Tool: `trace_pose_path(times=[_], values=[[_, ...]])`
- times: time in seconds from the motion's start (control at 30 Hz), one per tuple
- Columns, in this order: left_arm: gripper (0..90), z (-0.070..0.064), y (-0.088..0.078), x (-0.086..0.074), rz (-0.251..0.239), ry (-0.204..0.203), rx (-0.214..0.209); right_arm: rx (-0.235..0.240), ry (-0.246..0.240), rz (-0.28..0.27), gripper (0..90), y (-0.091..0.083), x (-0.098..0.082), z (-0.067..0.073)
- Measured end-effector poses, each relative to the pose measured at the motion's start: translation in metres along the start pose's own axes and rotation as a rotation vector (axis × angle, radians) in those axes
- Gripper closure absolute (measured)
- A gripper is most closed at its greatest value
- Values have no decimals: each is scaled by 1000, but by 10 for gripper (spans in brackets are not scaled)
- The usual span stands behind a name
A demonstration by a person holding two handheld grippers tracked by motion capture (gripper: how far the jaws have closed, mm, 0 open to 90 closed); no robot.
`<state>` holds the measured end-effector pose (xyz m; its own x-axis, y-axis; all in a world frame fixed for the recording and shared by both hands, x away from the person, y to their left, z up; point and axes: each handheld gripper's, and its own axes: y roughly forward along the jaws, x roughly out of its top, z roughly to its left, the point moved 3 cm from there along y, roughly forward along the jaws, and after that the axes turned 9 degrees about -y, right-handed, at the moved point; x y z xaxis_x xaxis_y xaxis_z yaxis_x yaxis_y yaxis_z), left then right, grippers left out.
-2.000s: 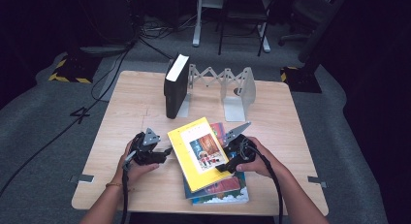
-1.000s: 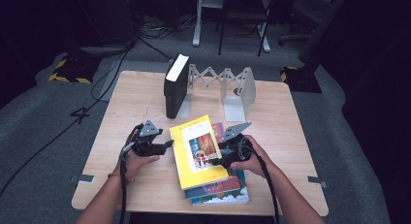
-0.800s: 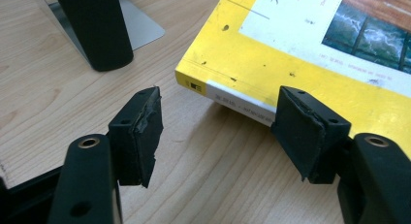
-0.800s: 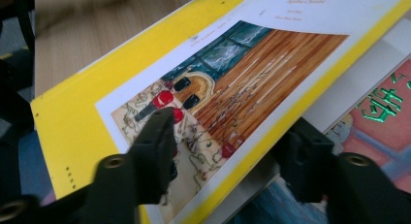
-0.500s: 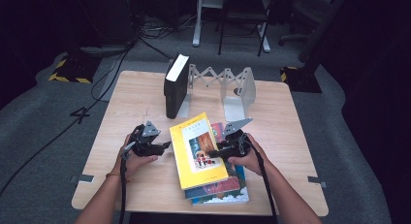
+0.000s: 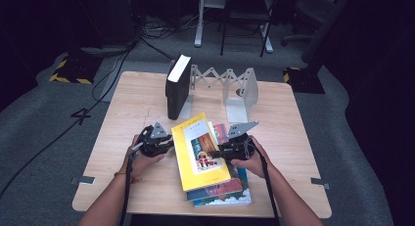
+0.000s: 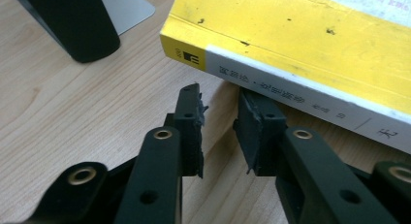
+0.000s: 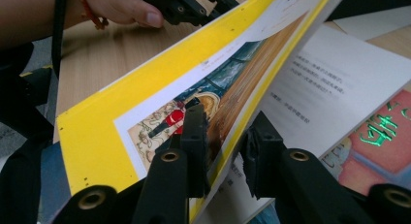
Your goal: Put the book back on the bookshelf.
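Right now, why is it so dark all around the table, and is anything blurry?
High view: light falls on the table, so the floor behind goes dark; the yellow book looks bright. Left gripper view: the book's spine is sharp, the near black arms soft. Right gripper view: the hand up top is a bit blurry.

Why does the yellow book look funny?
The right gripper has pinched the yellow book's front cover and lifted it off the pages, so it gapes open, lying crooked on the stack.
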<state>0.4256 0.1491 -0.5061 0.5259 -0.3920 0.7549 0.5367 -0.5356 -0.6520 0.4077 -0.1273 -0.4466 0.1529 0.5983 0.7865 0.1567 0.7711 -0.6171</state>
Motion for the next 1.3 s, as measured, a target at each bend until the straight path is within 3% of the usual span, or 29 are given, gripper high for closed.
trace_pose_path(times=[0.17,0.33,0.57,0.67,0.8,0.9,1.03,1.13,1.23,1.3], values=[[788,-3,-15,9,-77,15,-28,-10,-58,-45,750,-10,6,6],[766,-6,-26,23,-140,25,-15,-42,-108,-100,755,-25,14,16],[648,-6,-24,42,-139,1,-14,-75,-141,-150,786,-40,16,19],[663,-6,-25,44,-162,-10,-43,-79,-150,-165,790,-41,15,22],[792,-14,-31,51,-208,19,-75,-95,-152,-150,776,-43,12,21],[880,-20,-39,60,-241,44,-103,-91,-147,-148,712,-45,11,19],[897,-31,-46,73,-251,89,-117,-99,-138,-137,615,-43,13,17],[897,-39,-50,82,-261,116,-133,-107,-121,-148,592,-41,14,13],[897,-44,-54,89,-260,144,-134,-119,-108,-173,681,-42,17,9],[898,-45,-56,92,-267,139,-136,-133,-118,-179,729,-45,19,8]])
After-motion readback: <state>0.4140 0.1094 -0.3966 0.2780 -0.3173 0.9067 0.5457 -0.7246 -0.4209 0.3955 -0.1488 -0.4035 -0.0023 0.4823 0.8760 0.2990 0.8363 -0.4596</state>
